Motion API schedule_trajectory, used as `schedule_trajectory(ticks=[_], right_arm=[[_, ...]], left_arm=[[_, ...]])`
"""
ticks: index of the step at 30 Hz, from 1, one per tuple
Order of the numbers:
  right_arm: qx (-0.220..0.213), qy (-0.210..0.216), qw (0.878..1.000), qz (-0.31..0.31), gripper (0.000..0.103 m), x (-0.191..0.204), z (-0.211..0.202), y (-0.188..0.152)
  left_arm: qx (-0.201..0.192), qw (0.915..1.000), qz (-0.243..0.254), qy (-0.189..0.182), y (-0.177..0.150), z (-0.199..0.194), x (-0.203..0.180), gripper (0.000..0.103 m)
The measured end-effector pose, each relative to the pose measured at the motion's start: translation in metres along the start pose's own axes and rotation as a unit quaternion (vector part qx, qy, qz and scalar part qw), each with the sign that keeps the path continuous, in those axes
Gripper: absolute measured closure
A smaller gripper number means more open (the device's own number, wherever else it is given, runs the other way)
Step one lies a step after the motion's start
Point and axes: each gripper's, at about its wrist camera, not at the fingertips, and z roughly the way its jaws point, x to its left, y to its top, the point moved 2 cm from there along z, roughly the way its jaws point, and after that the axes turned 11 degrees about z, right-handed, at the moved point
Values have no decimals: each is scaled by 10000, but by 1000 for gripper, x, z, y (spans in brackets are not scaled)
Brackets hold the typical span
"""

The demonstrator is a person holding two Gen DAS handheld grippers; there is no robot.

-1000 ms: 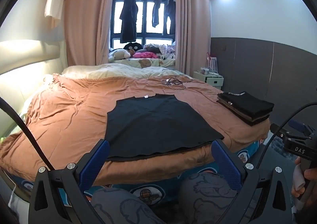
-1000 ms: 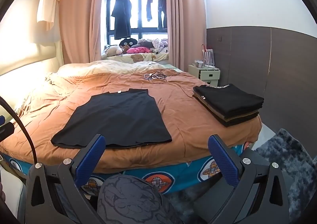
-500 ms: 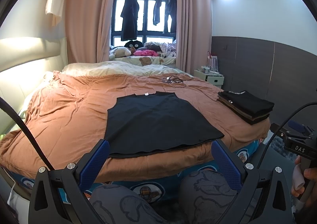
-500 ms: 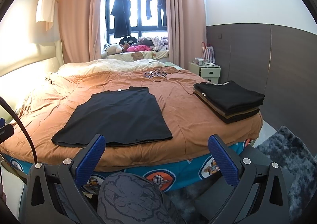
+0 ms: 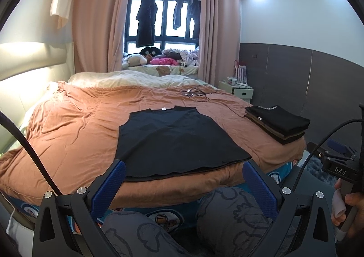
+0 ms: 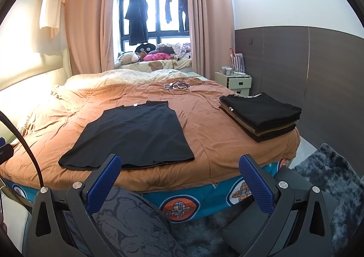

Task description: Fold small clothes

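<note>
A black sleeveless top [image 5: 175,141] lies spread flat on the orange bedcover [image 5: 68,134], its hem toward the near edge; it also shows in the right wrist view [image 6: 134,134]. A stack of folded dark clothes [image 5: 277,123] sits at the bed's right corner, also seen in the right wrist view [image 6: 261,113]. My left gripper [image 5: 182,174] is open and empty, held back from the bed just short of the top's hem. My right gripper [image 6: 179,167] is open and empty, off the near edge to the right of the top.
Tangled cables [image 6: 178,86] lie on the far part of the bed. A white bedside cabinet [image 6: 234,82] stands at the far right. A dark shaggy rug [image 6: 332,179] covers the floor on the right. The person's patterned knees [image 5: 227,213] are below the grippers.
Both grippers have drawn back and lifted a little, so the bed sits slightly lower and farther in view. The top and the stack have not moved.
</note>
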Motion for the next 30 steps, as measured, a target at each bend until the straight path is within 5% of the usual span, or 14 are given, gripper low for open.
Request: schedule_trajectory(ticks=[30], right_arm=[[-35, 37, 9999, -93, 0, 0, -2, 2]], left_arm=[[-16, 9999, -146, 31, 0, -5, 9, 0]])
